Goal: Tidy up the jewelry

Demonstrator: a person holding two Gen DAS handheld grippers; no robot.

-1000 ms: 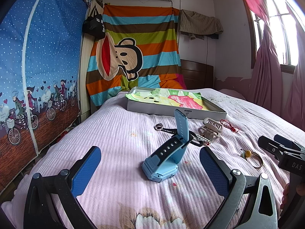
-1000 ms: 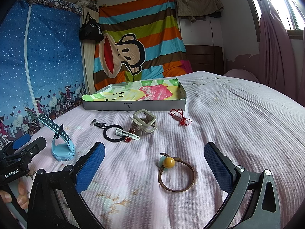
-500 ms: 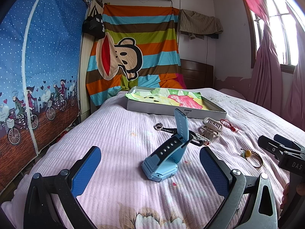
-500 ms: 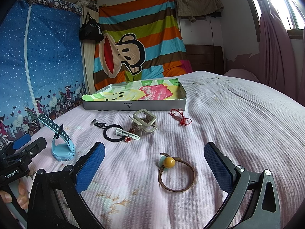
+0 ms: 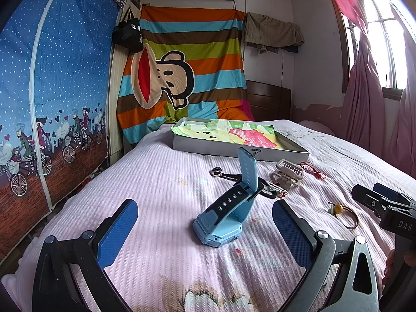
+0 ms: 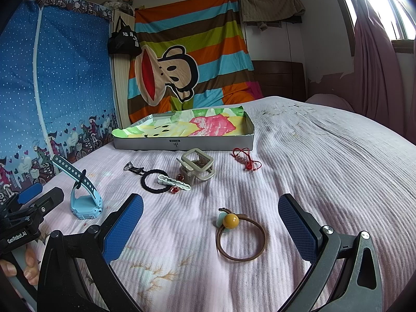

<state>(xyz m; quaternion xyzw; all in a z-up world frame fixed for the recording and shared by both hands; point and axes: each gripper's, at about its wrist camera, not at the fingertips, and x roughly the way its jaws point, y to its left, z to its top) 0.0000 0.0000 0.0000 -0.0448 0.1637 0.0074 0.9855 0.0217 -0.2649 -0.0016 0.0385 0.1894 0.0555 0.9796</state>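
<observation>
The light blue watch [image 5: 223, 213] is stood on the pink striped bedspread [image 5: 161, 182], between the widely opened fingers of the left claw [image 5: 205, 230], which holds nothing. The brown hair tie [image 6: 240, 236] with a yellow bead is laid between the fingers of the right claw [image 6: 210, 230], also spread wide and empty. Further back, a black hair ring [image 6: 155, 185], a white clip [image 6: 173, 182], a beige claw clip [image 6: 197, 166] and a red cord bracelet [image 6: 245, 157] are scattered before the grey box [image 6: 182, 144] lined with coloured paper. A striped monkey cloth [image 5: 187, 72] and a blue wardrobe cover [image 5: 52, 78] are hung behind. Nothing is seen changed from the earlier pictures; both claws are kept in place. To the right, much free bedspread is left.
</observation>
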